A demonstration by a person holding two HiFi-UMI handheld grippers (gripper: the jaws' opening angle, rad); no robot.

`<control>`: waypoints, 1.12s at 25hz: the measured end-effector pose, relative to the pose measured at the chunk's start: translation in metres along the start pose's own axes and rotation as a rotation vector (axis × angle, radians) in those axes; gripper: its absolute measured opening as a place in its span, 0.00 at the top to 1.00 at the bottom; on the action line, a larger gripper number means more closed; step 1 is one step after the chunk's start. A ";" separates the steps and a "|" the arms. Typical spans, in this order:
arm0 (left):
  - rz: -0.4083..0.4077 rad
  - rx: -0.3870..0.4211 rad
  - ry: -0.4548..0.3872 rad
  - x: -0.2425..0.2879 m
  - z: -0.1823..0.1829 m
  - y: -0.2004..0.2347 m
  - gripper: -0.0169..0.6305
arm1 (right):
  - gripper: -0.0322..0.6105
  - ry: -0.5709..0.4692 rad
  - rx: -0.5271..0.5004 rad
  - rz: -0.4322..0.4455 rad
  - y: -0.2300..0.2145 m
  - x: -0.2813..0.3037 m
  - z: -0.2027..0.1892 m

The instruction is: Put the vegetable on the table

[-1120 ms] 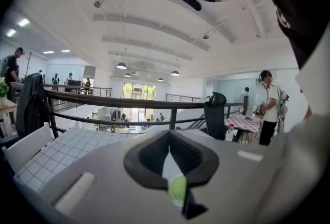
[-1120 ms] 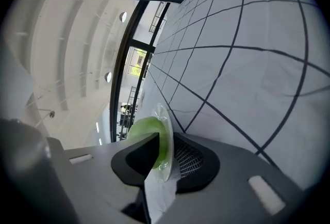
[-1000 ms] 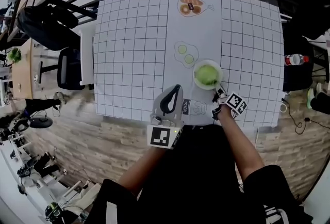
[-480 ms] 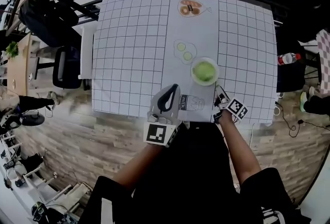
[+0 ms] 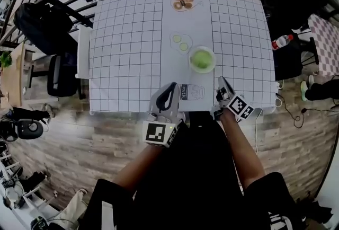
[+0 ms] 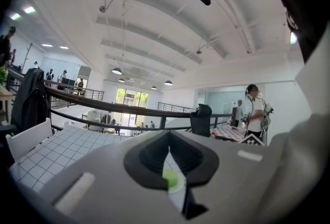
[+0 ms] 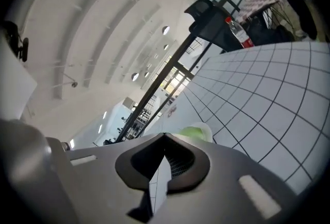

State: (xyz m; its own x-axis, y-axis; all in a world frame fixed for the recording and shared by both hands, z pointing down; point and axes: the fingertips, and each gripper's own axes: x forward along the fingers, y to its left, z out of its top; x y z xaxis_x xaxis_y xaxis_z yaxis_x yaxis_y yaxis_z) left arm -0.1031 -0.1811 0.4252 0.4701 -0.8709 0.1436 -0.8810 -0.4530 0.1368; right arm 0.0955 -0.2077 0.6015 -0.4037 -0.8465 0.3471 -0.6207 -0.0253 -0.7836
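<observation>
Grippers at lower centre, both empty: left gripper (image 5: 171, 87) jaws pressed together, right gripper (image 5: 220, 81) jaws just closed. Beyond them, mid-frame, green leafy vegetable (image 5: 202, 59) fills round white bowl (image 5: 191, 62) on grid-patterned counter (image 5: 127, 38) — placing looks done.

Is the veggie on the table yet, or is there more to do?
Looks done: the green vegetable sits in its white bowl on the table. In hand: nothing. The left gripper is shut and empty; the right gripper has just been closing its jaws, nothing between them. Left to do: nothing visible.
</observation>
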 end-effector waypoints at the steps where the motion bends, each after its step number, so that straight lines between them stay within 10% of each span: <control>1: 0.001 0.003 -0.009 -0.009 -0.001 -0.003 0.96 | 0.95 -0.003 -0.037 0.003 0.010 -0.010 0.000; 14: 0.071 -0.007 -0.009 -0.109 -0.011 0.004 0.96 | 0.95 0.013 -0.551 0.058 0.156 -0.103 -0.027; 20: 0.078 -0.001 -0.033 -0.131 -0.009 -0.030 0.96 | 0.95 0.015 -0.435 0.196 0.171 -0.141 -0.039; 28: 0.083 0.025 -0.065 -0.142 -0.003 -0.117 0.96 | 0.95 -0.026 -0.641 0.260 0.177 -0.217 -0.024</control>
State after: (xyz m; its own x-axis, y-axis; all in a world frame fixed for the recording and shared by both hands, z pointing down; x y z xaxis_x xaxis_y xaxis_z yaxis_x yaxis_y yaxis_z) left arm -0.0661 -0.0040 0.3919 0.3917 -0.9157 0.0898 -0.9182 -0.3827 0.1026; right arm 0.0567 -0.0156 0.4000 -0.5818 -0.7952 0.1707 -0.7839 0.4924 -0.3782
